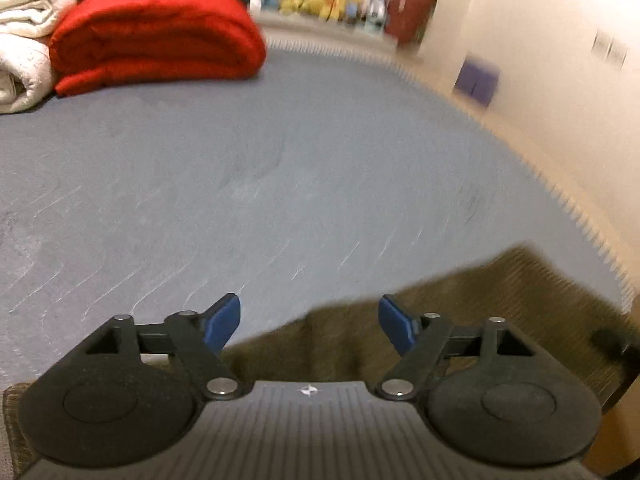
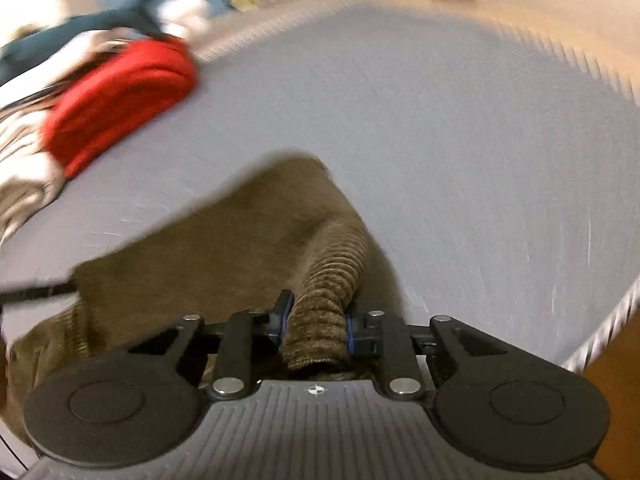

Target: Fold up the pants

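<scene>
Covering most of both views, the grey-blue mat (image 1: 280,168) forms the work surface, with a fringed edge running along its far and right sides. At the mat's far left corner lies a folded red blanket (image 1: 156,36), resting against a stack of white towels (image 1: 24,40); the same red bundle appears at upper left in the right wrist view. The olive-brown corduroy pants (image 2: 224,248) lie on the near part of the mat, one flat section extending toward the centre and the rest trailing toward the near edge. In the left wrist view, the pants occupy the lower right of the mat, beneath and ahead of the gripper. The left gripper (image 1: 310,322) has its blue-padded jaws spread wide, with nothing between them. The right gripper (image 2: 316,326) has its jaws closed narrowly on a bunched, ribbed fold of the pants, lifted off the mat. Both views are motion-blurred; background items beyond the mat cannot be identified.
</scene>
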A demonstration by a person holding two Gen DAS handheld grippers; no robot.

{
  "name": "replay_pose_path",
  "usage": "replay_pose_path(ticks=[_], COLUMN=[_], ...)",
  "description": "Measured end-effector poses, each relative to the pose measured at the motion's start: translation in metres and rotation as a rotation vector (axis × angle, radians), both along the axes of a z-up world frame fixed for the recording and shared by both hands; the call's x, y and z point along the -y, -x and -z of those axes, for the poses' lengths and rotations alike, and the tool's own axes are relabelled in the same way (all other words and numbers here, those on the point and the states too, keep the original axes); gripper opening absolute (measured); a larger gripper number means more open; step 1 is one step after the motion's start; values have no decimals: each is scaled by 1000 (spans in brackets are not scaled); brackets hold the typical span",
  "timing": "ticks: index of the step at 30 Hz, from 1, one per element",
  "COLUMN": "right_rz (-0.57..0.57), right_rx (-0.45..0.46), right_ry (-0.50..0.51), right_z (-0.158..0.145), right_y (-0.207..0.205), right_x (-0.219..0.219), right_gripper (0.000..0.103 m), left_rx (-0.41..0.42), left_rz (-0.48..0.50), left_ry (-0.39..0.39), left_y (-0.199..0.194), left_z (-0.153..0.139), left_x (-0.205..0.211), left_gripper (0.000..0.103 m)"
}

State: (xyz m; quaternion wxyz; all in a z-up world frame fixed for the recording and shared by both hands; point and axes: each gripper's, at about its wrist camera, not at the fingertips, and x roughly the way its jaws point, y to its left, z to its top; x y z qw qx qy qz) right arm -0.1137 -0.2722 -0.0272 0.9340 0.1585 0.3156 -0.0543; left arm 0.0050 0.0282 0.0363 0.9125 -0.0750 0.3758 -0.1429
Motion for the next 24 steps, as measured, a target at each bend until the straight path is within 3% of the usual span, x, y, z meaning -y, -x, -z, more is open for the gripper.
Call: replay_pose_path(ticks=[3, 6, 8, 11, 16, 17, 18, 20, 24], right_rz=[-183, -382, -483, -594, -764, -794, -813, -847, -915], right_rx=[190, 321, 368, 417, 467, 465, 461, 446, 408], right_ry=[203, 360, 437, 509, 594, 597, 600, 599, 559], right_z=[-37, -52, -53, -52, -49, -46, -46, -50, -51], right_y=[18, 34, 42, 47, 56, 56, 55, 52, 45], right_x=[-63, -127, -163, -205, -260, -270, -276, -286, -301], right_gripper=[24, 24, 24, 24, 24, 25, 25, 25, 30], left_rx=[30, -19, -47, -76, -120, -136, -157, -203, -196], left_rz=[77, 216, 294, 348, 251, 209, 163, 113, 79], left_ry=[191, 417, 490, 439, 391, 367, 320, 300, 265], left_y=[12, 21, 25, 33, 37, 37, 35, 33, 39], left_z=[-22, -33, -36, -32, -18, -13, -7, 6, 11], left_x=[-10, -20, -23, -26, -58, -66, -75, -95, -123], left_gripper=[85, 90, 91, 91, 87, 68, 39, 24, 20])
